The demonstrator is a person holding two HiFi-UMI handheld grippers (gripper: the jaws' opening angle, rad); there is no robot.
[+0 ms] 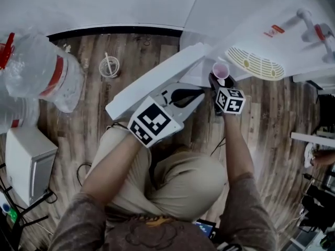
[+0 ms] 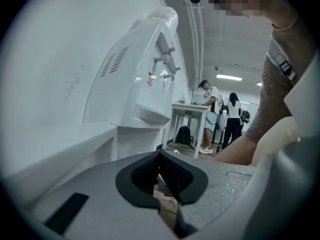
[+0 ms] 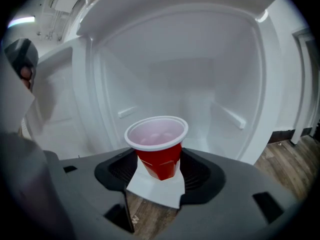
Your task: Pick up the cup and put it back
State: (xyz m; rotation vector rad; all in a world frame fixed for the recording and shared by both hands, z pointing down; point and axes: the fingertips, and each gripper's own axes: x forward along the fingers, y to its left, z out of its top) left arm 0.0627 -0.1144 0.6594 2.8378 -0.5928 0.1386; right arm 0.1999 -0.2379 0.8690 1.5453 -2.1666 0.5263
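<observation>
A red cup (image 3: 160, 156) with a white inside stands upright between the pads of my right gripper (image 3: 159, 168), which is shut on its lower sides. In the head view the cup (image 1: 220, 70) and the right gripper (image 1: 222, 81) are at the mouth of the white water dispenser's (image 1: 261, 35) open lower cabinet (image 3: 190, 59). My left gripper (image 1: 192, 94) lies beside the open cabinet door (image 1: 152, 85). Its jaws (image 2: 160, 171) are shut with nothing between them.
A large water bottle (image 1: 36, 72) and a white box (image 1: 29, 163) stand at the left on the wooden floor. A small coil (image 1: 109, 66) lies near the wall. Two people (image 2: 220, 116) stand by a white table (image 2: 190, 109) far off.
</observation>
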